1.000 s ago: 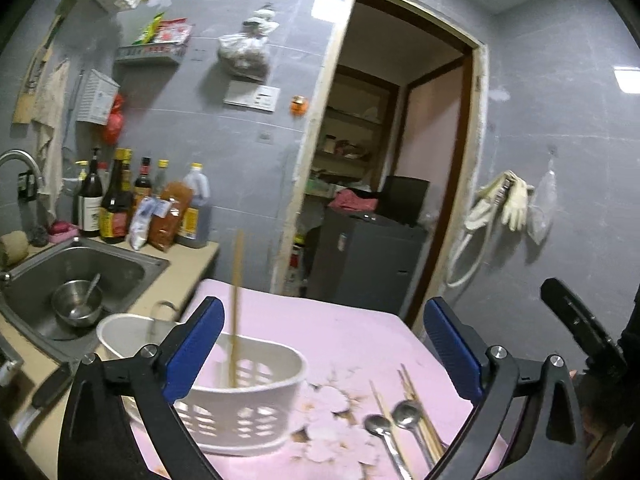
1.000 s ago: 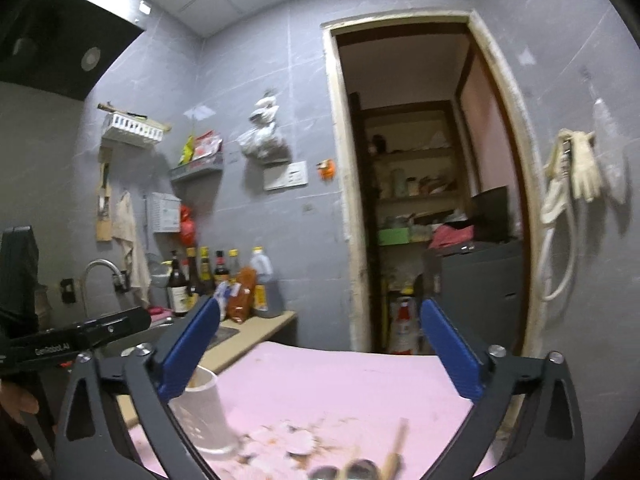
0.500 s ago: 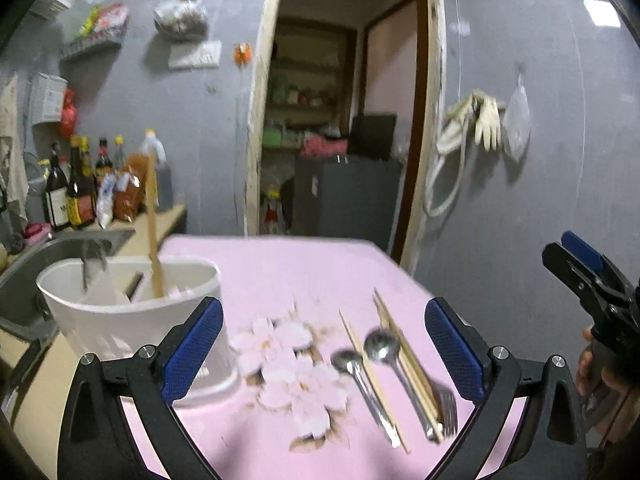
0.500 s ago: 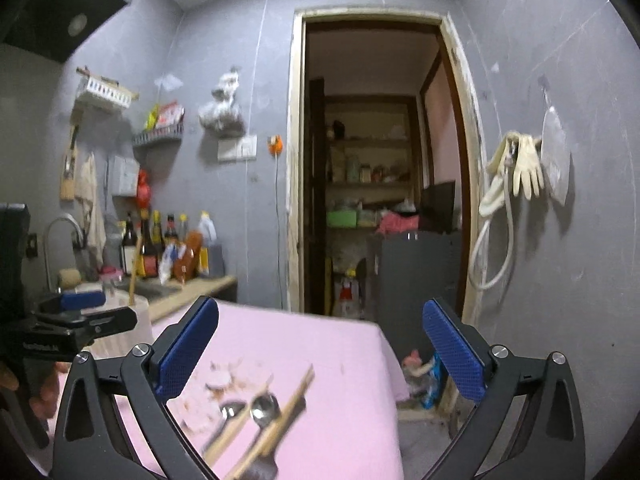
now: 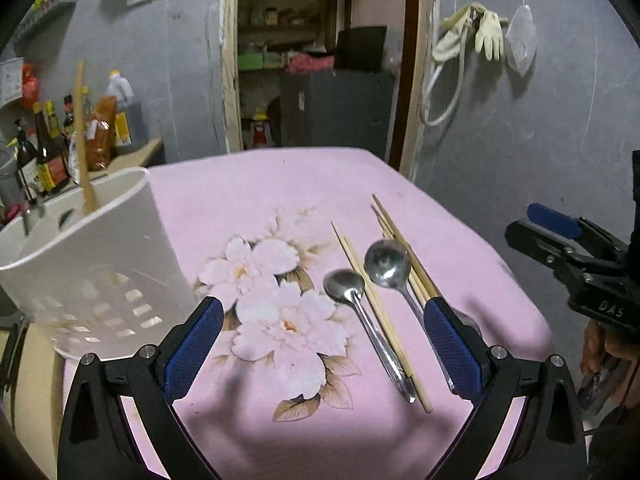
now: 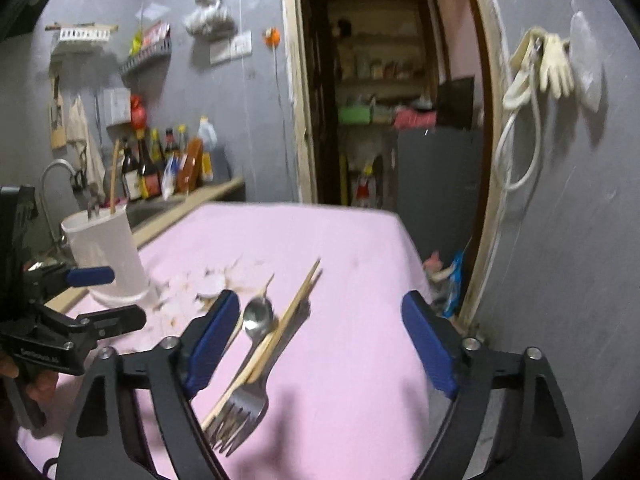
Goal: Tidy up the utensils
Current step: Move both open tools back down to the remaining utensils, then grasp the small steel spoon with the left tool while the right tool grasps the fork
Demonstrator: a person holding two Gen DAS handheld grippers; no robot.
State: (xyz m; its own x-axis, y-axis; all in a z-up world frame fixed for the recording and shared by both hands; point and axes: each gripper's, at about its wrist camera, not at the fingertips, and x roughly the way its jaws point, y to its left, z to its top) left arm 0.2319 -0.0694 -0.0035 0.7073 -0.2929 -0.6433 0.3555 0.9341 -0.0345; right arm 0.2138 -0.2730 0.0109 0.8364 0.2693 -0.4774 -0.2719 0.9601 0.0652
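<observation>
With my right gripper apart, just narrowing, nothing between, the fork lies below its left finger.

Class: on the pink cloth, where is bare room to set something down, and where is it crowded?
Free: the flowered middle between the white holder and the spoons, and the far end toward the doorway. Crowded: the right side, where spoons, chopsticks and a fork lie together.

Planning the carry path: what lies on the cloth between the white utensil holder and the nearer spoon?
Nothing: in the left wrist view, only the pink tablecloth's flower print lies between the white utensil holder and the nearer spoon.
</observation>
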